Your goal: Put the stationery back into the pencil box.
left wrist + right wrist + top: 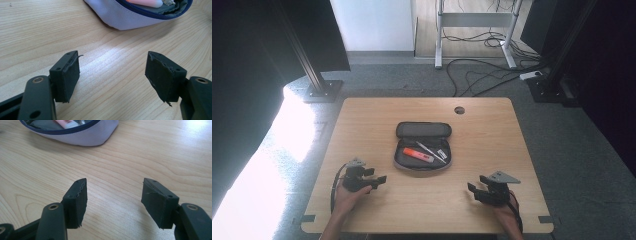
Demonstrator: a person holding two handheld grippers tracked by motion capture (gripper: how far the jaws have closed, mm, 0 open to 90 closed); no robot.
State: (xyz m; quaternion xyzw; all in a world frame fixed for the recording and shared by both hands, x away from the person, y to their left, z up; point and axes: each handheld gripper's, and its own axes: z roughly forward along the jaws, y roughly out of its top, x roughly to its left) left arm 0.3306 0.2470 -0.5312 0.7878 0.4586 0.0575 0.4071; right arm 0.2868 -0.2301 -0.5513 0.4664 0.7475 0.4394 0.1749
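Both tools [379,181] [472,190] wide, clear of case [422,162].

A pale grey pencil case [422,145] with dark lining holds an orange-red marker [418,155].

From my high view, the small items beside the orange marker [418,155] inside the open pencil case [422,165] are too tiny for me to name; I can make out a slim silvery stick and a pale scrap, no more. In my left gripper view the pencil case [130,18] is cut off by the top edge, and the marker [147,2] inside it shows just a pinkish sliver. My right gripper view crops the case [82,137] the same way, leaving a marker [65,123] end. My forearms run off the bottom edge below the desk [492,135].
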